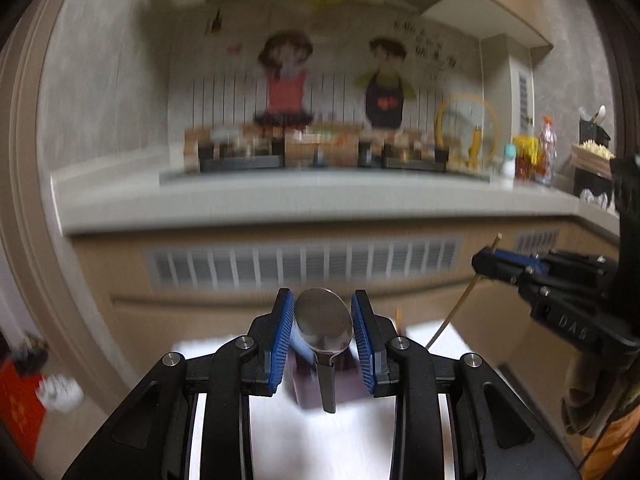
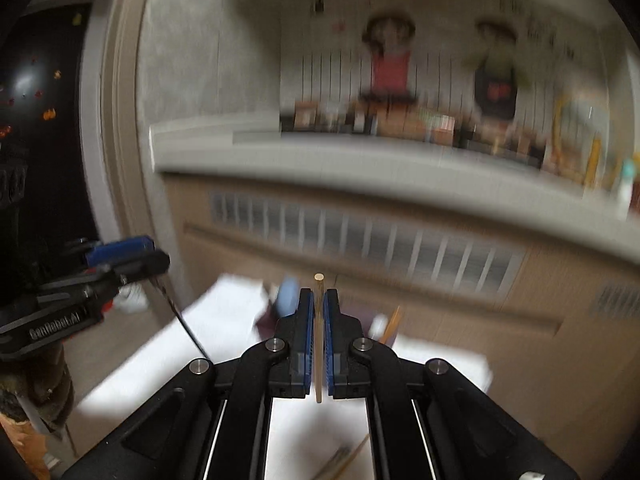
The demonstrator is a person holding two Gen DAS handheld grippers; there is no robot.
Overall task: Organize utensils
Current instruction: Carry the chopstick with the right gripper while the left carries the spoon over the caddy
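Observation:
My left gripper [image 1: 322, 295] is shut on a metal spoon [image 1: 323, 326]. Its blue pads press the sides of the bowl, and the handle hangs down toward the camera. In the right wrist view the left gripper [image 2: 154, 254] shows at the left, with the spoon handle [image 2: 184, 322] slanting down from it. My right gripper [image 2: 319, 294] is shut on a thin wooden chopstick [image 2: 319, 344] that stands upright between the pads. From the left wrist view, the right gripper [image 1: 486, 262] holds the chopstick [image 1: 452, 312] at a slant at the right. Both grippers hang above a white table [image 2: 168, 360].
A dark maroon holder [image 1: 304, 384] and a blurred blue item [image 2: 288, 296] sit on the table below the grippers. More chopsticks [image 2: 348, 460] lie on the near part of the table. Behind is a kitchen counter [image 1: 320, 204] with a stove and bottles [image 1: 532, 156].

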